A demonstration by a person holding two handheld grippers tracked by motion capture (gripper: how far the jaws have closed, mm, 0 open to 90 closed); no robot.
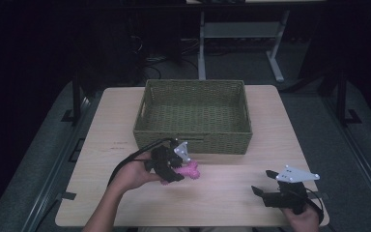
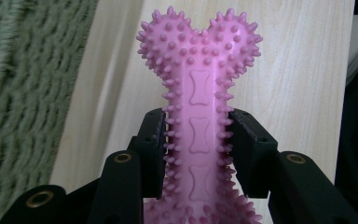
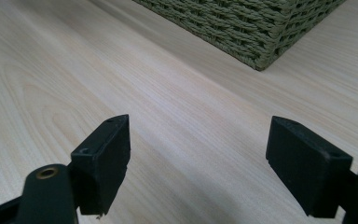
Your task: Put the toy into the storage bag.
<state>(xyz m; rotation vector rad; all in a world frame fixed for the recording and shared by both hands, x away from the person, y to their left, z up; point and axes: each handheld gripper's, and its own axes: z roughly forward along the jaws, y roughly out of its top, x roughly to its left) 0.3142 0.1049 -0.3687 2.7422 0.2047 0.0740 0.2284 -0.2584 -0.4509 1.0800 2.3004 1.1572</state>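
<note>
Pink spiked bone toy [image 2: 200,112] clamped between left gripper [image 1: 174,166] jaws, woven basket [image 1: 193,140] just beyond, right gripper [image 1: 265,186] jaws spread wide over bare surface [image 3: 191,121].

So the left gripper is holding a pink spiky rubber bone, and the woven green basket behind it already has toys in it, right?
Not quite. The high view shows the woven green basket with nothing in it. The rest holds: in the left gripper view, the left gripper is shut on the pink spiky rubber bone.
</note>
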